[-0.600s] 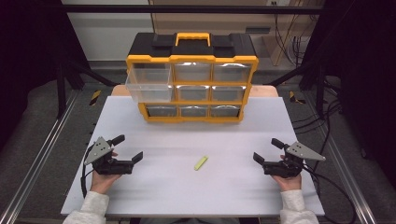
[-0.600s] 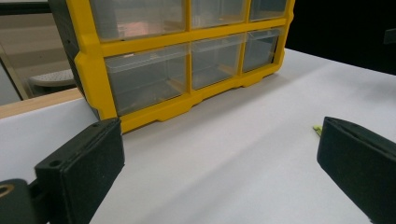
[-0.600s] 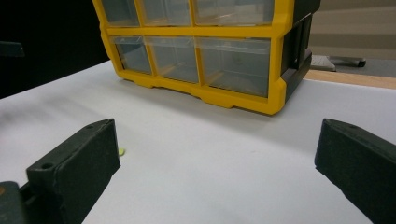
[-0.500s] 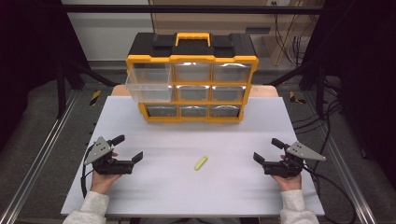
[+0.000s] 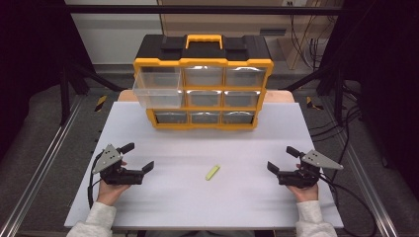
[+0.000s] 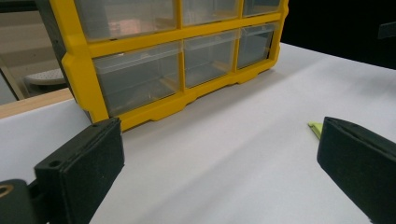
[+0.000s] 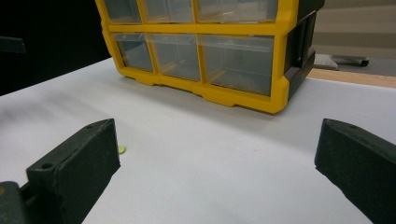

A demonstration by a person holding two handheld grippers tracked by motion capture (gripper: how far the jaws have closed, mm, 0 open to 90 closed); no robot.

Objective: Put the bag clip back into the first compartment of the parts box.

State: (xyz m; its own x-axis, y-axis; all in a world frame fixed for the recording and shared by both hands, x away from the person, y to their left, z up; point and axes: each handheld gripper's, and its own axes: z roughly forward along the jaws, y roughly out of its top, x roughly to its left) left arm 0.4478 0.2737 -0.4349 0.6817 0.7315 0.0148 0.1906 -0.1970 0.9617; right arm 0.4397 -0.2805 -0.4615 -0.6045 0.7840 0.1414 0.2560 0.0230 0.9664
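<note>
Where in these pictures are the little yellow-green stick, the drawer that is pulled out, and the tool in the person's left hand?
yellow-green stick [image 5: 212,172], high view, middle of its length.
pulled-out drawer [image 5: 157,98], high view, clear front wall.
left tool [image 5: 138,157], high view, midway between its open tips.

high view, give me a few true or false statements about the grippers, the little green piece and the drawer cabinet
1. The left gripper stands open with nothing between its jaws. True.
2. The right gripper is shut on the green piece. False: it is open, and the piece lies on the white table between the two grippers.
3. One drawer at the upper left of the yellow cabinet is pulled out. True.
4. The green piece lies inside that drawer. False: it lies on the table in front of the cabinet.
</note>
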